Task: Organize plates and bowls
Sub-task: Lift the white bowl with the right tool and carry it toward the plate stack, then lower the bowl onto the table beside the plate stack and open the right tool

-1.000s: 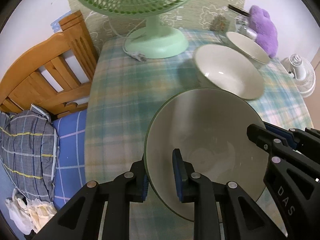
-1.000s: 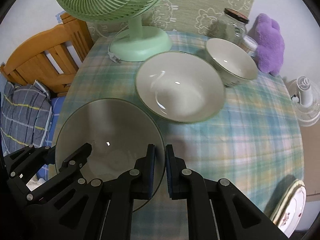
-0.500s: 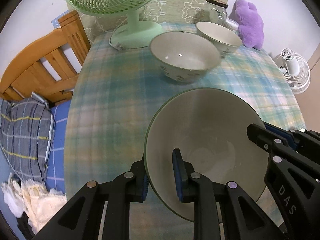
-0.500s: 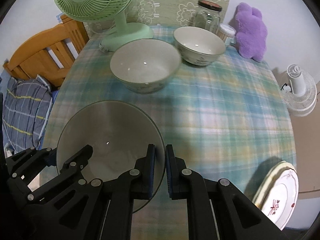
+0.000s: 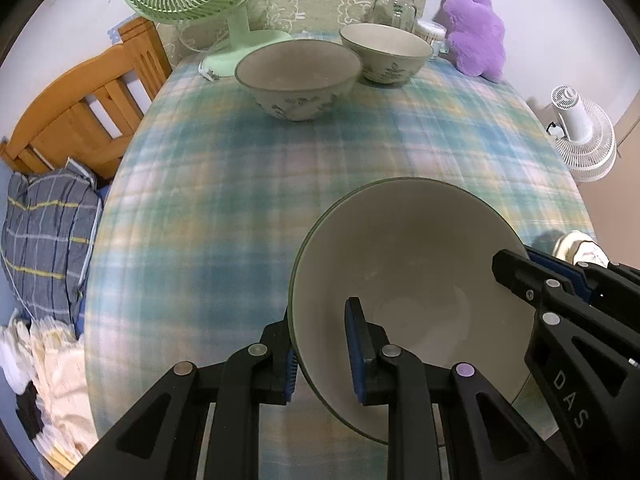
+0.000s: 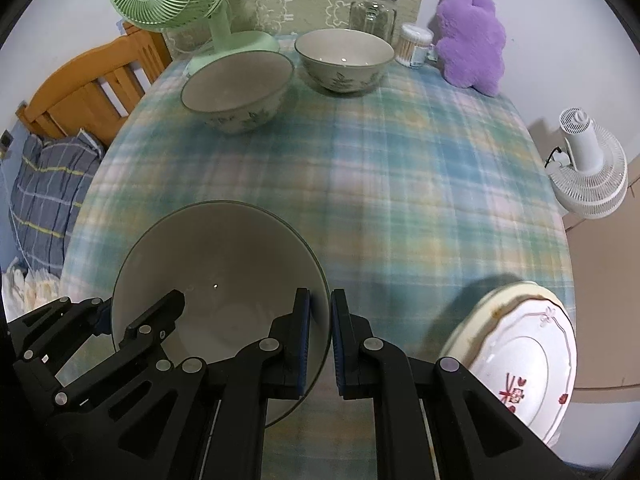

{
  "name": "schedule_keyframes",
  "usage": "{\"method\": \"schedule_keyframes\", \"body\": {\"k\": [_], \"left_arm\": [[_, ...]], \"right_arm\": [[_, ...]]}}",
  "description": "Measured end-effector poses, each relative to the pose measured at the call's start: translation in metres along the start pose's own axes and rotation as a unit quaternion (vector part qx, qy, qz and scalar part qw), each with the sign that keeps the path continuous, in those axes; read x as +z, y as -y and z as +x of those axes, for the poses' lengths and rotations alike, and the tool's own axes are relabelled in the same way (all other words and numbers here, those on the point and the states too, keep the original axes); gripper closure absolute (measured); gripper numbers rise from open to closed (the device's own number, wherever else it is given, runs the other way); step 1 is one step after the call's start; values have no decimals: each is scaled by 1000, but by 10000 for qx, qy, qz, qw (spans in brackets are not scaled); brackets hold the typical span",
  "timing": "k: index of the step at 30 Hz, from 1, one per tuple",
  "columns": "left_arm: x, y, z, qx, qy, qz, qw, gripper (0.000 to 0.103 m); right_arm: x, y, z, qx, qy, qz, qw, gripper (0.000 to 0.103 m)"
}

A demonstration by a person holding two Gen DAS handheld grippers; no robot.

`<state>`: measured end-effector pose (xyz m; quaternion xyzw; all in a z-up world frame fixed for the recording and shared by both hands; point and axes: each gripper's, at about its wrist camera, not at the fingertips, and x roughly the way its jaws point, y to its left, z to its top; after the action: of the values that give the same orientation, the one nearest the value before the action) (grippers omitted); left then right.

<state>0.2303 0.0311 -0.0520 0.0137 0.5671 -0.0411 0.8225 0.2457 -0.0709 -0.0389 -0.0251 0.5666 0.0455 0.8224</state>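
Both grippers hold a large cream bowl with a green rim (image 5: 408,280) (image 6: 216,280) over the near part of the plaid table (image 5: 248,184). My left gripper (image 5: 320,336) is shut on its left rim, one finger inside and one outside. On the opposite rim my right gripper (image 6: 320,304) is shut too, and it shows at the right of the left wrist view (image 5: 520,268). A medium flowered bowl (image 5: 298,76) (image 6: 238,88) and a smaller one (image 5: 386,52) (image 6: 344,56) stand at the far side. A stack of plates (image 6: 520,352) sits at the near right edge.
At the back stand a green fan (image 6: 216,20), a glass jar (image 6: 372,8), a cotton swab tub (image 6: 414,46) and a purple plush toy (image 6: 472,44). A white fan (image 6: 588,168) stands on the floor to the right. A wooden bed frame (image 5: 88,108) and a pillow (image 5: 44,236) are left.
Both grippers have carried the large bowl back toward the table's near edge. The two standing bowls and the fan now look farther off, and the plate stack has come into view.
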Motion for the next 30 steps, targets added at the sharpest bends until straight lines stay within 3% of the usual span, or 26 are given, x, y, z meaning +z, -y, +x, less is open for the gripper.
{"method": "schedule_keyframes", "body": {"k": [12, 26, 29, 30], "left_arm": [[-26, 31, -2, 136, -56, -142, 9998, 84], [-46, 35, 3, 318, -213, -373, 9986, 84], [-45, 35, 1, 371, -177, -335, 9986, 77], [-45, 36, -1, 379, -148, -296, 9987, 69]], "right_arm": [[-28, 32, -2, 129, -51, -74, 9999, 90], [-47, 32, 4, 282, -64, -269, 9992, 90], [-47, 33, 4, 311, -45, -234, 9992, 90], [-47, 33, 4, 342, -47, -221, 9992, 90]]}}
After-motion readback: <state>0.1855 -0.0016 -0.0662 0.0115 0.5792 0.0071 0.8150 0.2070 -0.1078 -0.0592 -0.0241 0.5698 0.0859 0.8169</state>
